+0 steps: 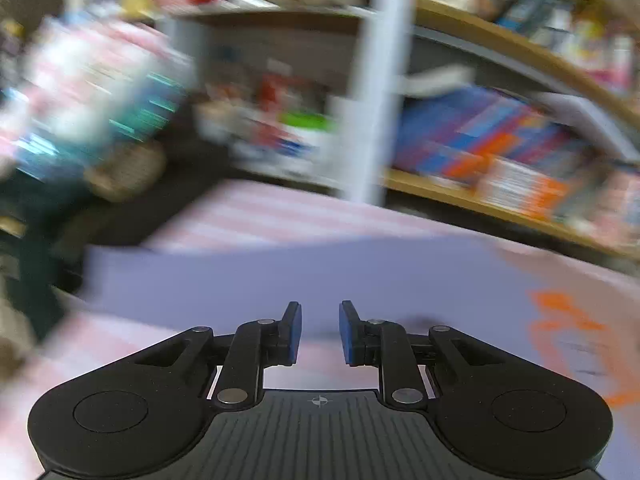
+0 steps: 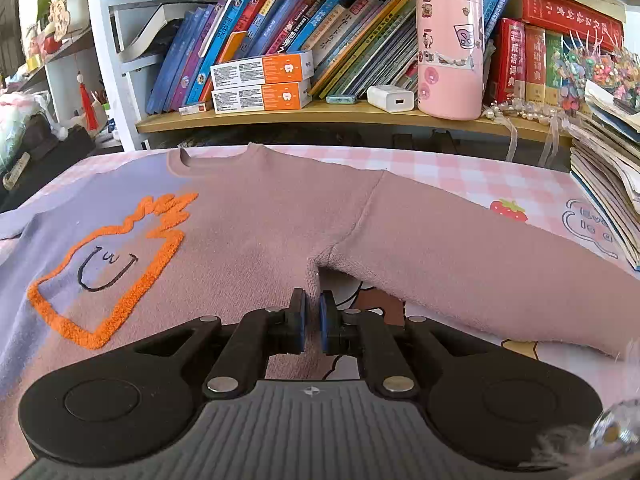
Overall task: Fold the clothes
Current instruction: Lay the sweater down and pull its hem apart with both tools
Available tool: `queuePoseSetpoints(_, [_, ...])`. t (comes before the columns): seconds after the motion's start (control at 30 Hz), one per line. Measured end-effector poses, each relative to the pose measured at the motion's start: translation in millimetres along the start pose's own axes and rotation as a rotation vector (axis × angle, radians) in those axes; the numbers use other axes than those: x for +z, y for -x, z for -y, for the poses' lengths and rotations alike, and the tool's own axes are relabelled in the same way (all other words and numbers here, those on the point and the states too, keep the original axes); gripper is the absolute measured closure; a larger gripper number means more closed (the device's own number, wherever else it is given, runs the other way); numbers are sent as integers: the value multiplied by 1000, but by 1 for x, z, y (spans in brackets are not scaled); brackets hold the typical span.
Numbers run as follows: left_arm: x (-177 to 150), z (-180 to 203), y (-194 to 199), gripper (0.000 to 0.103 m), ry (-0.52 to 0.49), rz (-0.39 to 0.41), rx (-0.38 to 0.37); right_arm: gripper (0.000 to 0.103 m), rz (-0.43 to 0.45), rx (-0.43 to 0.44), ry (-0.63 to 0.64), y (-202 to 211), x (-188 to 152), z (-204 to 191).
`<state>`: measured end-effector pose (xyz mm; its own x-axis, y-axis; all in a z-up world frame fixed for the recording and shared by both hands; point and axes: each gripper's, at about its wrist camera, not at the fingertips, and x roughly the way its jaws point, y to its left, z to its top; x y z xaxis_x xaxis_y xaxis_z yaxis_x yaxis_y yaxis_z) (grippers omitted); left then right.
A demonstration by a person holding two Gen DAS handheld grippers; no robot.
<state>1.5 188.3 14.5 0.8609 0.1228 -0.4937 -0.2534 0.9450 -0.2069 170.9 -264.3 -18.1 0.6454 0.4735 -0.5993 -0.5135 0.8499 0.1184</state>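
Note:
A sweater (image 2: 260, 220), pink on one side and lavender on the other, lies flat on the pink checked tablecloth (image 2: 460, 172), neck hole at the far side. An orange fuzzy outline with a smiling face (image 2: 120, 280) marks its chest. Its right sleeve (image 2: 480, 260) stretches out toward the near right. My right gripper (image 2: 313, 320) sits just below the armpit, shut on the sweater's side edge, which runs in between the pads. In the blurred left wrist view, my left gripper (image 1: 320, 330) hovers open over the lavender part (image 1: 280, 272), nothing between its pads.
A wooden shelf (image 2: 320, 118) along the table's far edge holds leaning books, two orange-and-white boxes (image 2: 260, 84), a white charger (image 2: 390, 98) and a pink canister (image 2: 448, 52). A tall stack of books (image 2: 608, 184) stands at the right edge. A white post (image 1: 372, 80) rises behind the table.

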Motion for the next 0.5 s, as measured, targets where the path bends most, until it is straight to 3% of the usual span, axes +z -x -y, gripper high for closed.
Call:
queuePoseSetpoints(0.07, [-4, 18, -8, 81, 31, -17, -87, 96, 2, -1, -5, 1, 0, 0])
queuePoseSetpoints(0.13, [-4, 30, -17, 81, 30, -35, -115, 96, 5, -4, -12, 2, -1, 1])
queuePoseSetpoints(0.3, [-7, 43, -45, 87, -18, -86, -71, 96, 10, -9, -25, 6, -4, 2])
queuePoseSetpoints(0.37, [-7, 43, -53, 95, -27, -101, -84, 96, 10, -7, -27, 6, -3, 4])
queuePoseSetpoints(0.5, [-9, 48, -60, 97, -56, -121, -104, 96, 17, -39, -7, 6, -3, 3])
